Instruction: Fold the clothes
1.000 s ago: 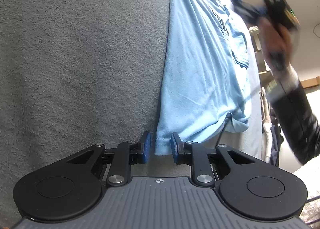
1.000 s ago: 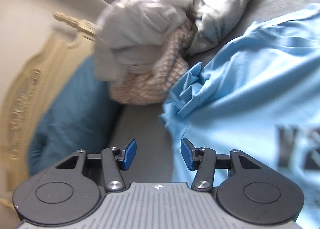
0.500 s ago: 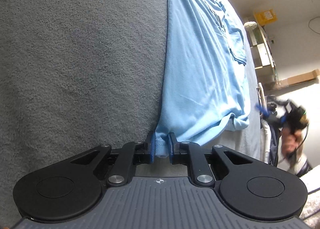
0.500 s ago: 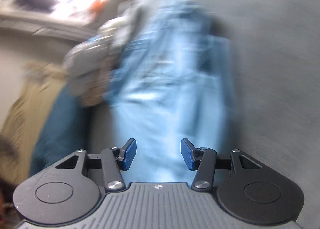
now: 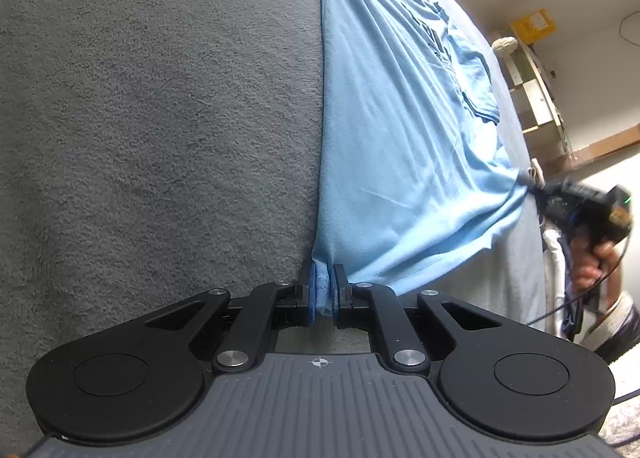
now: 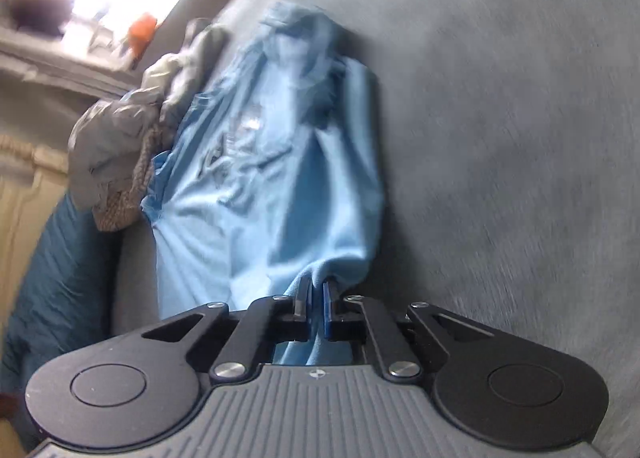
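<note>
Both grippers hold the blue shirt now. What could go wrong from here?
The left gripper pinches only a small corner of the light blue shirt, so a hard pull may slip it free. The right gripper holds bunched cloth, and the clothes pile touching the shirt may drag along.

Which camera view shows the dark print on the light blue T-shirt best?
Neither is ideal, but the left wrist view is sharp: the print on the light blue T-shirt appears small, at a steep angle. The right wrist view faces the print, but motion blurs it.

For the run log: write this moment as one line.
stage: hem grasped | left claw: shut on light blue T-shirt hem corner | right claw: shut on other hem corner | shirt: flat on grey blanket
</note>
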Demonstrator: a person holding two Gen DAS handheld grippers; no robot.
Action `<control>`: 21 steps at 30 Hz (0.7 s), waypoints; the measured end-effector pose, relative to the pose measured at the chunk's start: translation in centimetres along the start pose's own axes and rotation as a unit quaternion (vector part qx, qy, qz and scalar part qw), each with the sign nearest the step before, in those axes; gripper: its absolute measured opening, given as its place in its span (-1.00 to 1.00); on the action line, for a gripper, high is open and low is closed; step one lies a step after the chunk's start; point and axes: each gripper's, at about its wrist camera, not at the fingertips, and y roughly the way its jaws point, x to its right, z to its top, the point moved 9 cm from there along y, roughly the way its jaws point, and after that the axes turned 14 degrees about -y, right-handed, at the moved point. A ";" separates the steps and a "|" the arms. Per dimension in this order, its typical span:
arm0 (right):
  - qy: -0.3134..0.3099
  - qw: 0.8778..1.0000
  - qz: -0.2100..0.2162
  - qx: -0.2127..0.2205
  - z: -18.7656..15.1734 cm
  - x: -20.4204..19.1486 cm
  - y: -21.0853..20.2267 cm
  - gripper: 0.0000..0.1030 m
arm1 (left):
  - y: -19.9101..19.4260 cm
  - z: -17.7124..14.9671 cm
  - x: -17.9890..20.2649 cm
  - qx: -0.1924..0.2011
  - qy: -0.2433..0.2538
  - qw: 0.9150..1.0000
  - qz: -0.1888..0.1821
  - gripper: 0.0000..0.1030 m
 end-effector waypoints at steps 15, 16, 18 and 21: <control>-0.130 0.989 0.066 -0.033 3.5 -8.5 6.6 -0.04 | 0.3 -0.1 -0.1 0.000 -0.017 1.000 -0.001 -0.84; -0.123 0.989 0.073 -0.032 3.6 -8.4 6.8 -0.04 | 0.4 0.0 -0.1 -0.002 -0.018 1.000 -0.002 -0.84; -0.108 0.990 0.087 -0.030 3.9 -8.3 7.0 -0.04 | 0.4 0.1 -0.2 -0.006 -0.017 1.000 -0.003 -0.84; -0.087 0.990 0.108 -0.027 4.4 -8.1 7.4 0.00 | 0.3 0.2 -0.3 -0.009 -0.015 1.000 -0.002 -0.84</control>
